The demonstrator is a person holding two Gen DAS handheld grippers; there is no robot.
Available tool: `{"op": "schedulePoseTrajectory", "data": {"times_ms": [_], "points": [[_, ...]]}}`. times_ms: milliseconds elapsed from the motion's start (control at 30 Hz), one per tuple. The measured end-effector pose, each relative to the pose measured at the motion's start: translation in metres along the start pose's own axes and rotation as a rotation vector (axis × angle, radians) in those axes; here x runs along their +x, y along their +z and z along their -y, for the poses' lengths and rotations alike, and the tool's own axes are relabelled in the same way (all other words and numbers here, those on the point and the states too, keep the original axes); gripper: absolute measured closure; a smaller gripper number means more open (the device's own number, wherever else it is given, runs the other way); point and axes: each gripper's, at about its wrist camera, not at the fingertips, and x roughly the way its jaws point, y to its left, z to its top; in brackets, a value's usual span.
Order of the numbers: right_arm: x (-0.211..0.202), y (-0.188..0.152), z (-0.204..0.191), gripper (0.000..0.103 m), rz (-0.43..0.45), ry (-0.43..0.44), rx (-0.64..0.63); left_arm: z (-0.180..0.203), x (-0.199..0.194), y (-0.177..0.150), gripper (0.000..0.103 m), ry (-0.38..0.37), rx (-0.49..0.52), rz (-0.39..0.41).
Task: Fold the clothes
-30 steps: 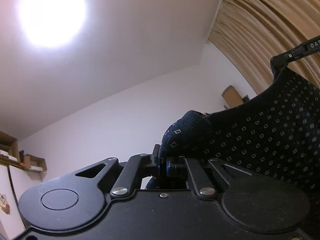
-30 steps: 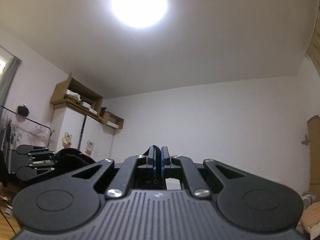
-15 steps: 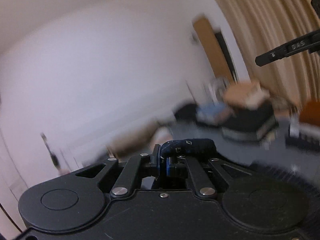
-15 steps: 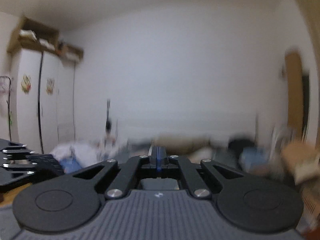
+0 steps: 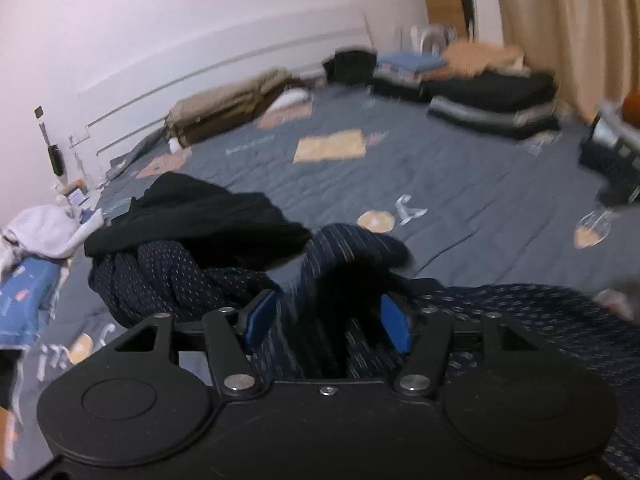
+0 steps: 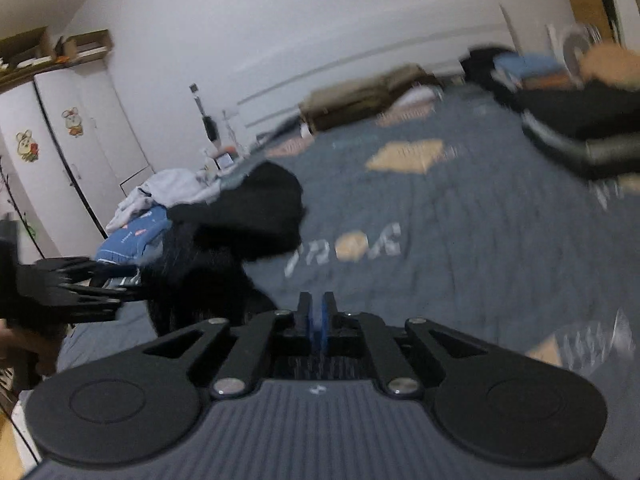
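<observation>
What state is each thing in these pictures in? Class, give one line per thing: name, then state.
Left gripper: open, blue pads apart, dotted cloth between them.
Right gripper: shut; whether it holds cloth cannot be told.
Dotted garment: crumpled, unfolded, on the bed.
Black garment: rumpled, lying partly over the dotted one.
White clothes: heaped at the bed's edge.
Wardrobe: doors closed.
Bedspread: spread flat.

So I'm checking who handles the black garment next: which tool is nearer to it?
Left. The left tool is open just short of the black garment; the right tool, shut, sits farther back and to its right.
</observation>
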Motion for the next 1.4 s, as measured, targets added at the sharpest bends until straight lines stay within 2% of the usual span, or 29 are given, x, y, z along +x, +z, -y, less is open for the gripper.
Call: {"op": "schedulePoseTrajectory", "data": {"times_ms": [133,300,400,500,567,633,700,833,967,1033,1200,1300,1367,1400], "points": [[-0.003,-0.032,0.007,0.099,-0.028,0.009,0.086,0.015,-0.013,-0.022,0.044,-0.081,-0.137,0.038],[0.009,-0.047,0.016,0.097,-0.090,0.019,0.082,0.033,-0.029,-0.050,0.040,-0.183,-0.307,0.085],[0.015,-0.053,0.015,0.094,-0.111,0.035,0.068,0.049,-0.024,-0.055,0.040,-0.203,-0.327,0.092],[0.023,-0.057,0.010,0.084,-0.133,0.029,0.039,0.050,-0.017,-0.062,0.040,-0.217,-0.399,0.110],[0.029,-0.057,0.006,0.068,-0.152,0.014,0.002,0.047,-0.013,-0.067,0.040,-0.236,-0.426,0.121],[0.038,-0.057,0.004,0.059,-0.168,-0.005,-0.041,0.042,-0.014,-0.070,0.040,-0.218,-0.440,0.150],[0.044,-0.057,0.007,0.056,-0.154,-0.019,-0.048,0.036,-0.013,-0.074,0.040,-0.210,-0.470,0.165],[0.053,-0.064,0.018,0.051,-0.149,-0.046,-0.015,0.034,-0.009,-0.074,0.040,-0.216,-0.458,0.160],[0.064,-0.074,0.021,0.051,-0.187,-0.072,-0.031,0.041,-0.003,-0.074,0.040,-0.253,-0.451,0.138],[0.066,-0.078,0.021,0.051,-0.195,-0.073,-0.030,0.046,-0.001,-0.073,0.040,-0.239,-0.428,0.134],[0.066,-0.085,0.016,0.052,-0.194,-0.078,-0.040,0.048,-0.001,-0.074,0.038,-0.257,-0.448,0.126],[0.068,-0.089,0.018,0.063,-0.205,-0.081,-0.004,0.046,-0.002,-0.074,0.038,-0.255,-0.452,0.130],[0.070,-0.090,0.019,0.096,-0.210,-0.101,0.012,0.044,-0.003,-0.075,0.038,-0.252,-0.458,0.132],[0.070,-0.089,0.020,0.096,-0.205,-0.117,0.017,0.043,-0.004,-0.075,0.038,-0.251,-0.464,0.132]]}}
